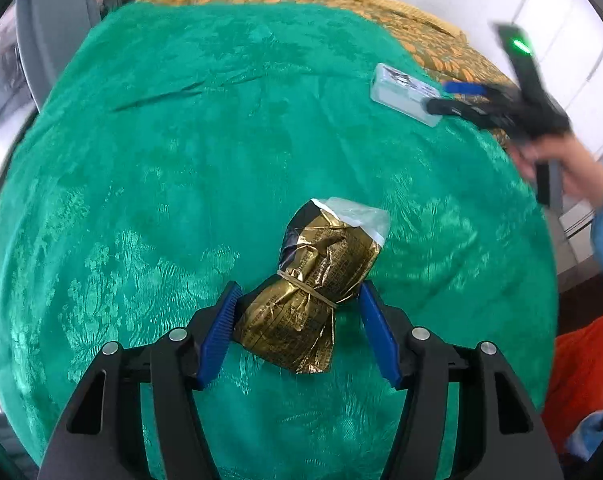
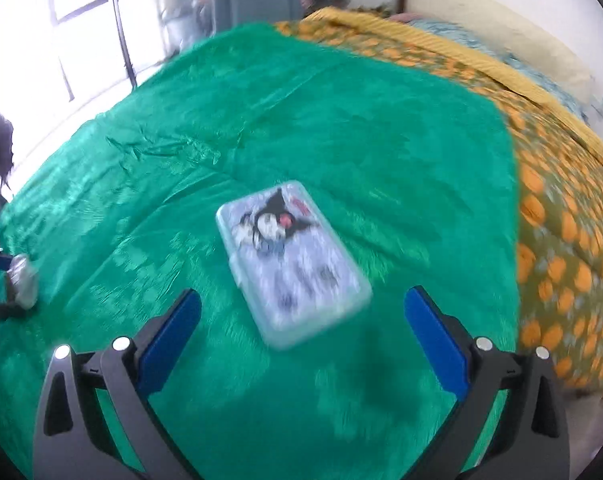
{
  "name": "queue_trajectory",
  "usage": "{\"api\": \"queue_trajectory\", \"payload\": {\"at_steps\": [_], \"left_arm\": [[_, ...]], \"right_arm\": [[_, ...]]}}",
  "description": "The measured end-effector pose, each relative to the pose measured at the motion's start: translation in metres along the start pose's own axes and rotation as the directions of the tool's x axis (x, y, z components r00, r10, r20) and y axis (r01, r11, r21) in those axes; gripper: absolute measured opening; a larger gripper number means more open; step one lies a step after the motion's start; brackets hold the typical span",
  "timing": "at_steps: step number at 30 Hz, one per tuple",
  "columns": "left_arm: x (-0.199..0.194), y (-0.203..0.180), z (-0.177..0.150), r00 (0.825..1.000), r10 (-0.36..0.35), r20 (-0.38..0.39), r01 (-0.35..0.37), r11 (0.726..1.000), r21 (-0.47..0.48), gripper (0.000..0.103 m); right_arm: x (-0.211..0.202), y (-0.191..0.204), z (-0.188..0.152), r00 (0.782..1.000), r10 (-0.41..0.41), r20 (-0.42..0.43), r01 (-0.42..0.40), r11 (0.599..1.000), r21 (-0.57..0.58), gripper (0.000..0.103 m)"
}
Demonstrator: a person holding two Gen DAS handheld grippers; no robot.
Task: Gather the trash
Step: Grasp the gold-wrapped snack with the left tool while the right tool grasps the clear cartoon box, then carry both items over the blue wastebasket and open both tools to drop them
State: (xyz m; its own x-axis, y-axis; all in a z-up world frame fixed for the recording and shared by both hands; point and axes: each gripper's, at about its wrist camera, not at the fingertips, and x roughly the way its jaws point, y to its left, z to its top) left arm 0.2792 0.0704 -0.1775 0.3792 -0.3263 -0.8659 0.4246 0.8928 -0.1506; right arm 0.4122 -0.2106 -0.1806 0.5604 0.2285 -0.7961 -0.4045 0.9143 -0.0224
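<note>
A crumpled gold foil wrapper [image 1: 311, 280], bound with a rubber band, lies on the green blanket [image 1: 221, 140]. My left gripper [image 1: 299, 300] is open with its blue pads on either side of the wrapper; the left pad touches it. The wrapper shows small at the far left of the right wrist view [image 2: 21, 280]. A pale blue box with a cartoon picture [image 2: 289, 260] lies on the blanket just ahead of my right gripper [image 2: 301, 312], which is open and empty. In the left wrist view the box [image 1: 405, 92] sits at the right gripper's fingertips [image 1: 441, 98].
The green blanket covers a bed; an orange-patterned bedspread [image 2: 561, 240] borders it on the far and right sides. An orange cloth [image 1: 581, 372] lies off the bed's right edge. A window [image 2: 73, 20] is at the back left.
</note>
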Motion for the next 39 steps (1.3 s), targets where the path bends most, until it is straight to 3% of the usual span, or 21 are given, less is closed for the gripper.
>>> {"api": "queue_trajectory", "payload": {"at_steps": [1,4,5,6,13,19,23,24,26,31,32,34,39], "left_arm": [[-0.001,-0.002,-0.002,1.0,0.001,0.004,-0.001,1.0,0.011,0.062],[-0.002,-0.001,-0.003,0.999,-0.038,0.007,0.038,0.999,0.038,0.08],[-0.003,-0.002,-0.004,0.999,-0.045,0.012,0.045,0.998,0.053,0.088],[-0.003,-0.002,-0.006,0.999,-0.036,0.02,0.034,0.997,0.068,0.09],[0.004,0.001,-0.007,0.997,0.03,0.073,-0.035,0.997,0.075,0.091],[0.007,-0.01,-0.004,0.992,0.099,0.083,-0.105,0.992,0.074,0.091],[0.012,-0.014,0.0,0.986,0.145,0.085,-0.152,0.986,0.073,0.083],[0.012,-0.015,0.001,0.985,0.15,0.087,-0.156,0.985,0.073,0.081],[0.012,-0.016,0.004,0.984,0.152,0.089,-0.158,0.985,0.07,0.073],[0.015,-0.016,0.009,0.984,0.159,0.086,-0.164,0.985,0.058,0.07],[0.015,-0.017,0.009,0.983,0.16,0.089,-0.165,0.985,0.055,0.065],[0.014,-0.018,0.01,0.982,0.162,0.096,-0.168,0.984,0.057,0.052],[0.008,-0.027,0.006,0.981,0.166,0.102,-0.172,0.984,0.055,0.041]], "right_arm": [[0.008,0.004,0.005,1.0,-0.015,-0.023,0.014,1.0,-0.025,0.098],[0.023,0.007,0.009,0.997,-0.049,-0.055,0.048,0.999,-0.021,0.097],[0.024,0.007,0.009,0.997,-0.048,-0.055,0.048,0.999,-0.002,0.09],[0.023,0.005,0.007,0.998,-0.04,-0.054,0.041,0.999,0.027,0.075],[-0.016,0.021,-0.037,0.996,-0.014,-0.09,0.032,0.979,0.2,0.071],[-0.063,0.066,-0.097,0.99,0.018,-0.138,0.011,0.978,0.209,0.071],[-0.072,0.08,-0.113,0.989,0.009,-0.147,0.021,0.979,0.201,0.073],[-0.072,0.08,-0.114,0.988,0.007,-0.156,0.024,0.98,0.195,0.08],[-0.072,0.08,-0.111,0.988,-0.006,-0.154,0.036,0.981,0.192,0.084],[-0.066,0.086,-0.093,0.987,-0.001,-0.162,0.02,0.993,0.12,0.087],[-0.064,0.089,-0.091,0.985,-0.001,-0.172,0.018,0.995,0.099,0.086],[-0.063,0.09,-0.09,0.983,-0.009,-0.181,0.025,0.996,0.082,0.066],[-0.091,0.087,-0.103,0.992,0.015,-0.126,0.004,0.988,0.151,0.064]]}}
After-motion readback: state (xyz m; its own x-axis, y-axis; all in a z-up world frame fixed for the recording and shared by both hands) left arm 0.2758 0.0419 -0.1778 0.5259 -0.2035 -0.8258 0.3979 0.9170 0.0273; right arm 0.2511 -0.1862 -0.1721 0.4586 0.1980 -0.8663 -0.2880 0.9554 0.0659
